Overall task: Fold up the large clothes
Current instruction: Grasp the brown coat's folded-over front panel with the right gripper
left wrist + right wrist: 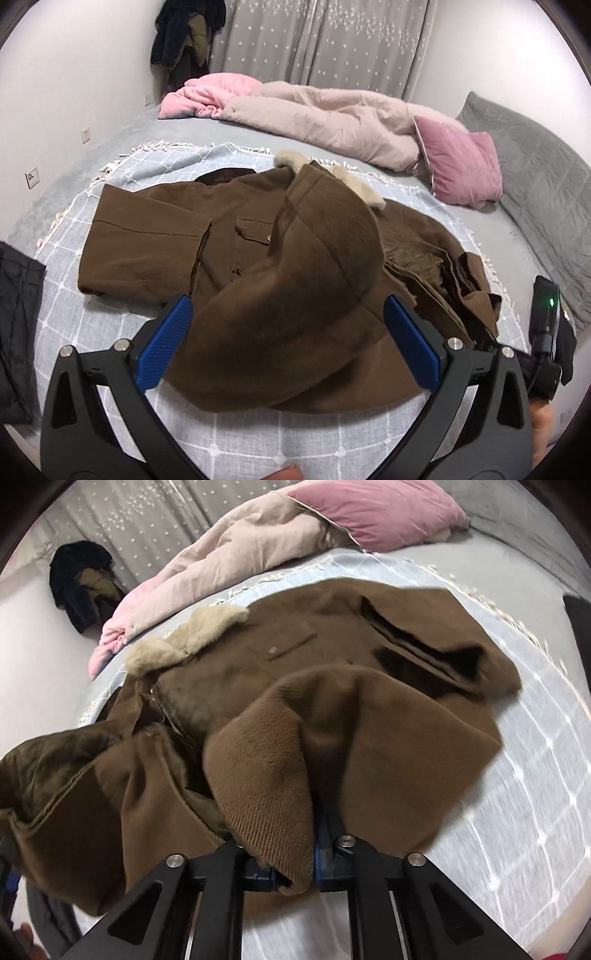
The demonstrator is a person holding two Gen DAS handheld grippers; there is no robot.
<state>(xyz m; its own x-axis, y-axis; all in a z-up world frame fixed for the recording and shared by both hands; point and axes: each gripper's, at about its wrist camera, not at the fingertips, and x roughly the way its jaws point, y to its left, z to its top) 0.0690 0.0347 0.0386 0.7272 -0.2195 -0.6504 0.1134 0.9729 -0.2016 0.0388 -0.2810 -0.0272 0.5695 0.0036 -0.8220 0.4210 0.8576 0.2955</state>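
Lying across the checked blanket (140, 173) on the bed (207, 133), the brown coat (155, 236) fills the centre of both frames, its fur collar (192, 635) toward the upper left in the right wrist view. The left gripper (288, 332) stands wide apart, a brown sleeve fold draped between its blue pads (166, 343). The right gripper (295, 864) is clamped on a coat fold at lower centre. A pink pillow (461, 166) sits at the right.
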